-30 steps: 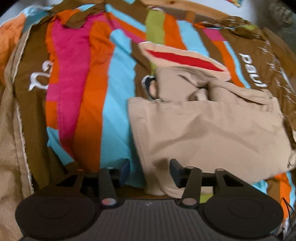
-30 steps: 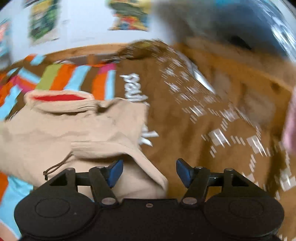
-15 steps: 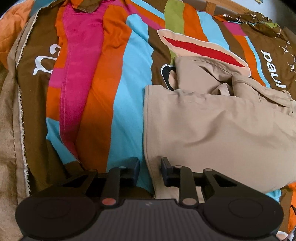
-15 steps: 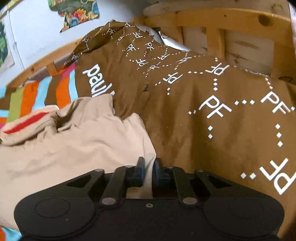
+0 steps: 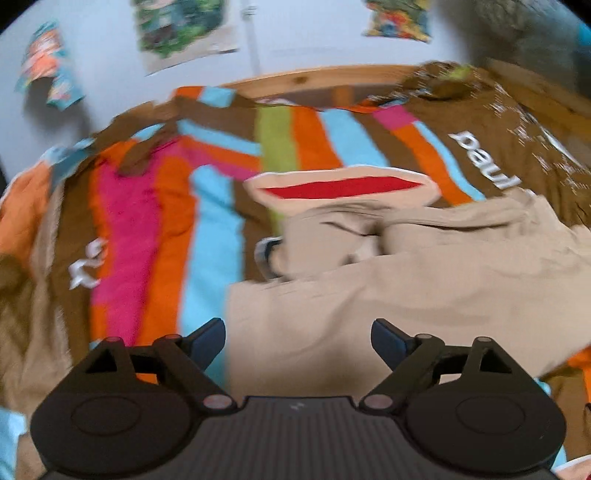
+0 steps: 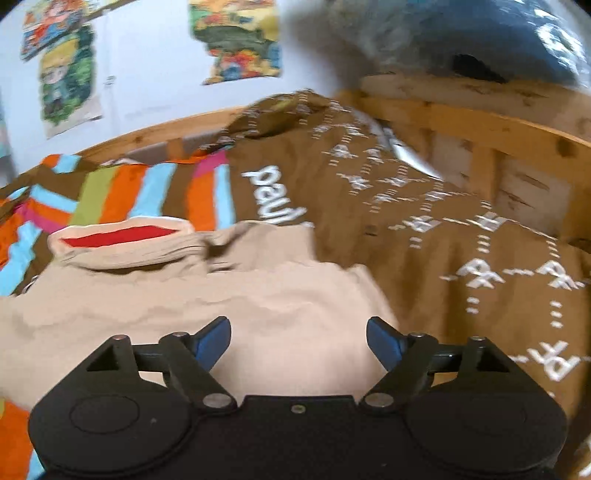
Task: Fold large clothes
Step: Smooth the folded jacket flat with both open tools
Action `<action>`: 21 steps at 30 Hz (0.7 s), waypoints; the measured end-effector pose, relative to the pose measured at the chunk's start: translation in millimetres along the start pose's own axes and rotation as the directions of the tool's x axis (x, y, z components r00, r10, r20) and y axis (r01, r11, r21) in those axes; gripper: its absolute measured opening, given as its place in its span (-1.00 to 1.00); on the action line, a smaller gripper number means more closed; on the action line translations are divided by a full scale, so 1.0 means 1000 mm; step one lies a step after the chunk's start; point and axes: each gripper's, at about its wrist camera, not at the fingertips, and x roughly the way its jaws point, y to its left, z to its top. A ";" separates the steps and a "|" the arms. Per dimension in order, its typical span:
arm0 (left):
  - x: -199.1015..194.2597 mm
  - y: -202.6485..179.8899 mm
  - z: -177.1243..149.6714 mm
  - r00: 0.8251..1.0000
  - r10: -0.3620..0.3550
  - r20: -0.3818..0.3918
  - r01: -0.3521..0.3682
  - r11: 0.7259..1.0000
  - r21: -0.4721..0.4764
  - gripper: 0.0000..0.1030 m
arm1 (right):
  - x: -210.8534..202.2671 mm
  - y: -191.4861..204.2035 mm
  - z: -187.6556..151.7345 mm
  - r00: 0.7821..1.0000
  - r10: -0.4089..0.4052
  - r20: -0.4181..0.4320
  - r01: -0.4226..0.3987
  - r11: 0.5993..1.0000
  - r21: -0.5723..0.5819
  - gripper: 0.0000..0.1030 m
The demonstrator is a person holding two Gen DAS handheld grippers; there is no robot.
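Note:
A beige garment (image 5: 424, 295) lies folded on the striped bedspread (image 5: 147, 221); its red-lined collar part (image 5: 343, 186) points toward the wall. In the left wrist view my left gripper (image 5: 298, 338) hangs open above the garment's near left edge, with nothing between its fingers. The right wrist view shows the same beige garment (image 6: 221, 306) with the red-lined part (image 6: 118, 236) at its far left. My right gripper (image 6: 299, 338) is open over the garment's near right edge, also holding nothing. Both views are motion-blurred.
A brown cover with white lettering (image 6: 461, 240) lies to the right of the garment. A wooden bed frame (image 6: 480, 122) runs behind and to the right. Posters (image 5: 184, 29) hang on the white wall. A tan blanket (image 5: 33, 314) lies at the left.
Both grippers were shut on the garment's near edge half a second ago; now both are open, have let go and have lifted and tilted up, so the wall shows.

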 end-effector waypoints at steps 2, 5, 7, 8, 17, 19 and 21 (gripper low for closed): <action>0.013 -0.018 0.008 0.997 -0.067 0.028 0.068 0.997 -0.029 0.79 | 0.004 0.012 -0.003 1.000 0.011 0.022 -0.011 1.000 -0.029 0.71; 0.042 -0.048 0.010 0.991 -0.132 0.023 0.133 0.989 -0.059 0.79 | 0.013 0.028 -0.013 0.999 0.032 0.026 -0.029 0.995 -0.099 0.74; 0.061 -0.066 0.004 0.992 -0.129 -0.017 0.128 0.991 -0.035 0.72 | 0.023 0.036 -0.021 1.000 0.030 -0.007 -0.030 0.986 -0.165 0.75; 0.068 -0.073 0.000 0.992 -0.119 -0.051 0.118 0.993 -0.018 0.70 | 0.028 0.039 -0.024 0.999 0.028 -0.021 -0.032 0.981 -0.190 0.75; 0.096 -0.078 -0.022 0.982 -0.062 -0.176 0.066 0.998 0.016 0.74 | 0.048 0.052 -0.041 0.995 0.011 -0.102 -0.037 0.966 -0.255 0.61; 0.089 -0.071 -0.018 0.982 -0.037 -0.183 0.034 0.999 -0.017 0.72 | 0.034 0.053 -0.031 0.997 0.056 -0.043 -0.065 0.970 -0.233 0.59; 0.074 -0.062 -0.016 0.987 -0.038 -0.158 0.028 0.998 -0.065 0.78 | 0.024 0.063 -0.019 0.995 0.090 0.043 -0.076 0.963 -0.260 0.72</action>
